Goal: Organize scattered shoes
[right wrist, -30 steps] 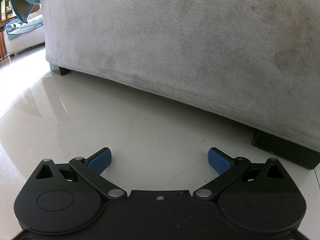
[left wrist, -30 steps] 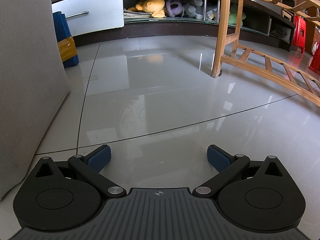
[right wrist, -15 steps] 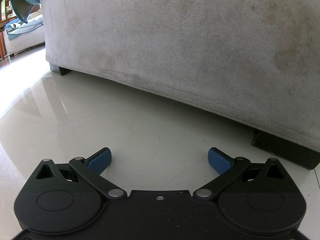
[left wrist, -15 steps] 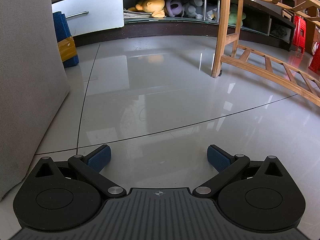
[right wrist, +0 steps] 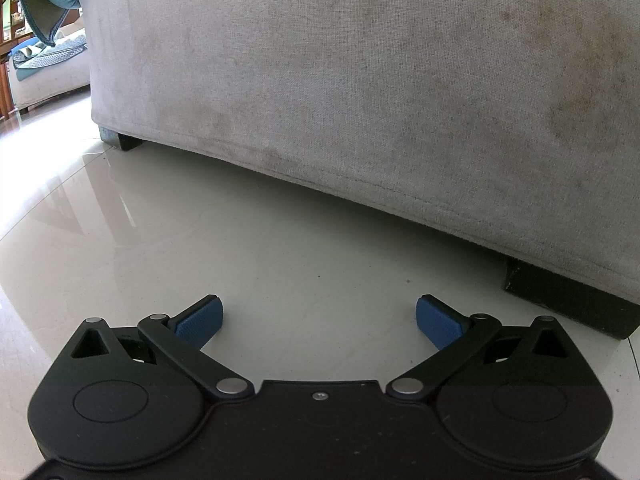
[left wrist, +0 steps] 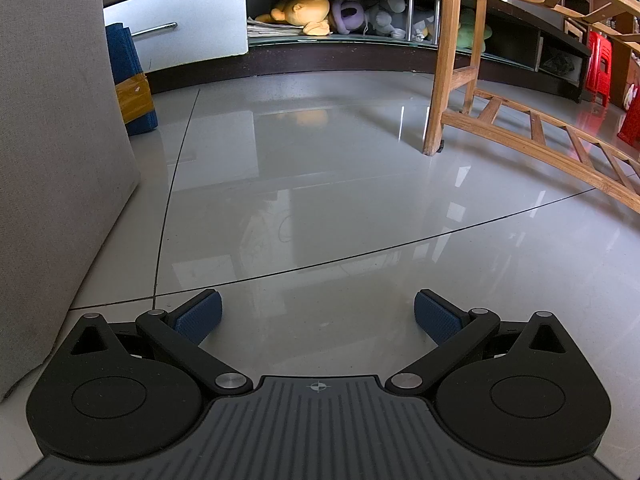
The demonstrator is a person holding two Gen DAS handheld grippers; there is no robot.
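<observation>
No shoe shows in either view. My left gripper [left wrist: 318,312] sits low over the glossy tiled floor [left wrist: 320,184], open, with nothing between its blue pads [left wrist: 198,316]. My right gripper [right wrist: 318,316] is also open and empty, resting close to the floor [right wrist: 240,248] and facing the grey fabric sofa [right wrist: 360,80] a short way ahead.
In the left wrist view a grey sofa side [left wrist: 52,140] stands at the left, with a blue and yellow bundle [left wrist: 132,80] behind it. A low dark cabinet [left wrist: 320,52] holds plush toys [left wrist: 304,12]. A wooden frame [left wrist: 480,92] stands right, red stools [left wrist: 600,64] beyond. Sofa feet [right wrist: 560,300] rest on the floor.
</observation>
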